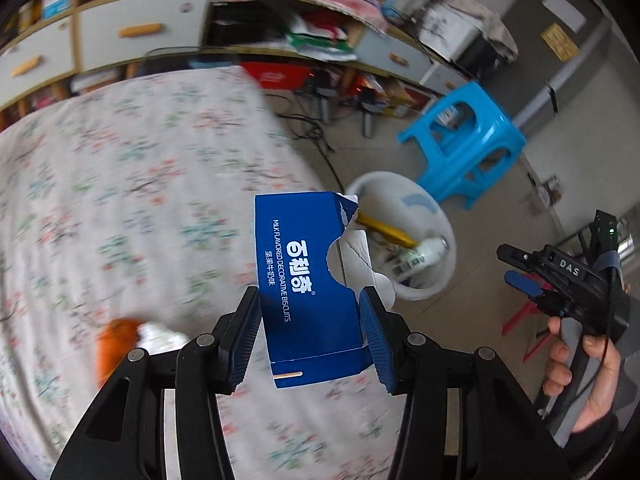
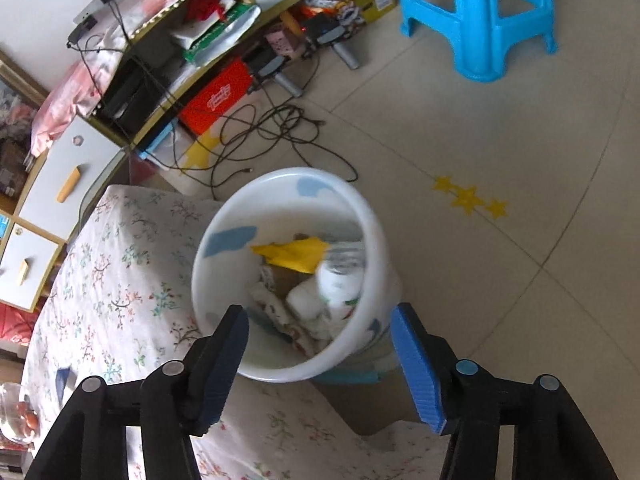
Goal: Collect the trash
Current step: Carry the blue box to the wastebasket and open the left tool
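My left gripper (image 1: 310, 312) is shut on a torn blue biscuit box (image 1: 304, 276) and holds it above the table's right edge, short of a white trash bin (image 1: 434, 216) on the floor. The bin (image 2: 372, 240) holds a yellow wrapper (image 2: 296, 254), a white bottle (image 2: 340, 284) and other scraps. My right gripper (image 2: 320, 320) is open and empty, hovering right above the bin; it also shows in the left wrist view (image 1: 520, 272) at the right. An orange and white wrapper (image 1: 132, 336) lies blurred on the table at the lower left.
The table has a floral cloth (image 2: 120, 264). A blue plastic stool (image 1: 464, 144) stands on the tiled floor beyond the bin. Cables (image 2: 276, 128) trail on the floor near a cluttered shelf unit (image 2: 192, 64). A glass bowl (image 2: 16, 416) sits at the table's left edge.
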`<state>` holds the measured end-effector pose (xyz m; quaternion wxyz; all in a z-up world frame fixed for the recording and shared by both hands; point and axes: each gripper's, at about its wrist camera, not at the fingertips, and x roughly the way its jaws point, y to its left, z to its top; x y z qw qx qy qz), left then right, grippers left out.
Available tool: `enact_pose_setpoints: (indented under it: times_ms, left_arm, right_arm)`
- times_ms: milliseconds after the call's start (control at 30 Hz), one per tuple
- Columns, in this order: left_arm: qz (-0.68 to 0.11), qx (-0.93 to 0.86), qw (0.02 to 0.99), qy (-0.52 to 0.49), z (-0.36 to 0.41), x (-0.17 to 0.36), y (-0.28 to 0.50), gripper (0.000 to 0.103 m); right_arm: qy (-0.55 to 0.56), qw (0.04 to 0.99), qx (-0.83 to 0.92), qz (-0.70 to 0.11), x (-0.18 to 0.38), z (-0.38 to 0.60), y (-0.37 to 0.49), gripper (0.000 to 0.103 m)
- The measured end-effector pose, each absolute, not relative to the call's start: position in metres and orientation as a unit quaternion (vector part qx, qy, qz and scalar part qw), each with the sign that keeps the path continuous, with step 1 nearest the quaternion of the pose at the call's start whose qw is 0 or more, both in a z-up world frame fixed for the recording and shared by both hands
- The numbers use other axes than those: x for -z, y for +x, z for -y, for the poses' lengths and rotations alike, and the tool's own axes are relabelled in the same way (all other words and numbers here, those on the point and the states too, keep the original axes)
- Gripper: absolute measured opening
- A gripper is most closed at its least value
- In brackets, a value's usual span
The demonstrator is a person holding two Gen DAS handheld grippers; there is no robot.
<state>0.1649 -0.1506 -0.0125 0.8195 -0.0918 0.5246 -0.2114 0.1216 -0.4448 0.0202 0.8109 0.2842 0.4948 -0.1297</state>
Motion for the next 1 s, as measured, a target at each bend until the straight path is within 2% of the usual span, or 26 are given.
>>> enact_pose_setpoints:
  times_ms: [300, 500, 533, 567, 633, 867, 1000]
  left_arm:
    - [-0.54, 0.237, 0.804, -0.078, 0.225, 0.027, 0.189, 0.053]
    - [-0.517, 0.259, 0.813, -0.074, 0.259, 0.026, 0.201, 0.055]
    - [-0.509, 0.27, 0.814, -0.077, 0.262, 0.025, 0.202, 0.057]
    - [-0.503, 0.278, 0.815, -0.073, 0.267, 0.024, 0.204, 0.071]
    - [-0.506, 0.267, 0.818, -0.058, 0.271, 0.024, 0.205, 0.092]
    - [-0.495, 0.236, 0.836, -0.015, 0.239, 0.01, 0.174, 0.099]
    - [-0.485, 0.212, 0.848, 0.007, 0.199, 0.002, 0.156, 0.099]
  right_arm:
    - [0.275, 0.81, 0.139, -0.499, -0.021, 0.465, 0.107, 0.071]
    - [0.269, 0.808, 0.153, -0.5, -0.022, 0.478, 0.094, 0.072]
    - [0.27, 0.809, 0.154, -0.5, -0.023, 0.479, 0.093, 0.074]
    - [0.269, 0.809, 0.156, -0.498, -0.023, 0.481, 0.09, 0.075]
    - [0.267, 0.809, 0.16, -0.499, -0.024, 0.482, 0.088, 0.077]
    - [0.258, 0.814, 0.155, -0.497, -0.031, 0.479, 0.083, 0.078]
    - [0.242, 0.824, 0.145, -0.49, -0.041, 0.467, 0.081, 0.083]
